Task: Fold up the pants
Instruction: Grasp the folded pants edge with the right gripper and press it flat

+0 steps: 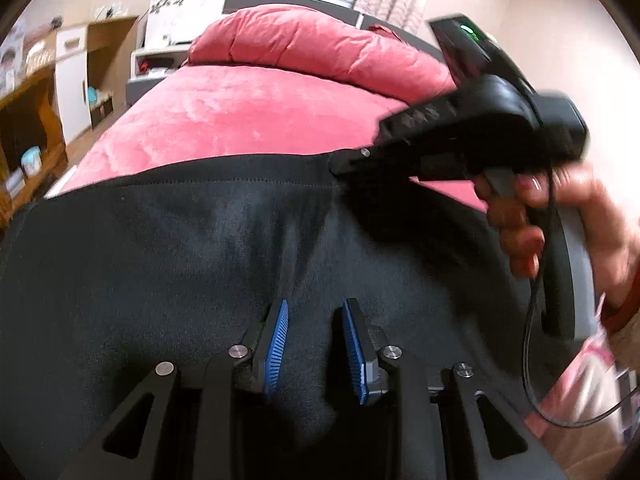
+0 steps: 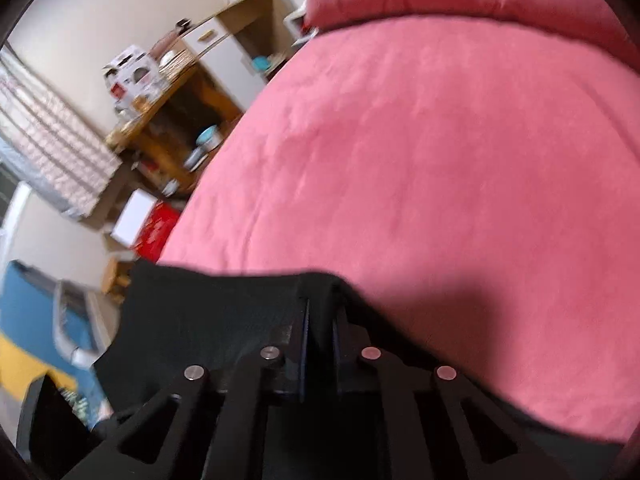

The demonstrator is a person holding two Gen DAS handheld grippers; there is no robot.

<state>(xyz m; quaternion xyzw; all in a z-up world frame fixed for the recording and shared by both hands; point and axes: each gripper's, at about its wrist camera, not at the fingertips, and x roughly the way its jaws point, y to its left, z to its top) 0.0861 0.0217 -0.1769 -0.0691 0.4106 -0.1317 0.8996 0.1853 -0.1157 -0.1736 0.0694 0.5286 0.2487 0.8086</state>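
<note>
Black pants point(image 1: 168, 248) lie spread across the pink bed point(image 1: 248, 112) and fill the lower half of the left wrist view. My left gripper point(image 1: 316, 344) points down into them, and a bunch of black cloth fills the gap between its blue pads point(image 1: 280, 340). A hand point(image 1: 520, 216) holds my right gripper point(image 1: 346, 164), whose tip sits on the far stitched edge of the pants. In the right wrist view, the right gripper point(image 2: 320, 312) has its fingers nearly together, pinching a raised fold at the edge of the pants point(image 2: 208, 312).
A rolled pink duvet point(image 1: 312, 44) lies at the head of the bed. Wooden shelves point(image 1: 36, 120) and a white cabinet point(image 1: 72, 80) stand along the bed's left side. A red box point(image 2: 156, 232) and a blue and yellow item point(image 2: 28, 320) lie on the floor past the bed edge.
</note>
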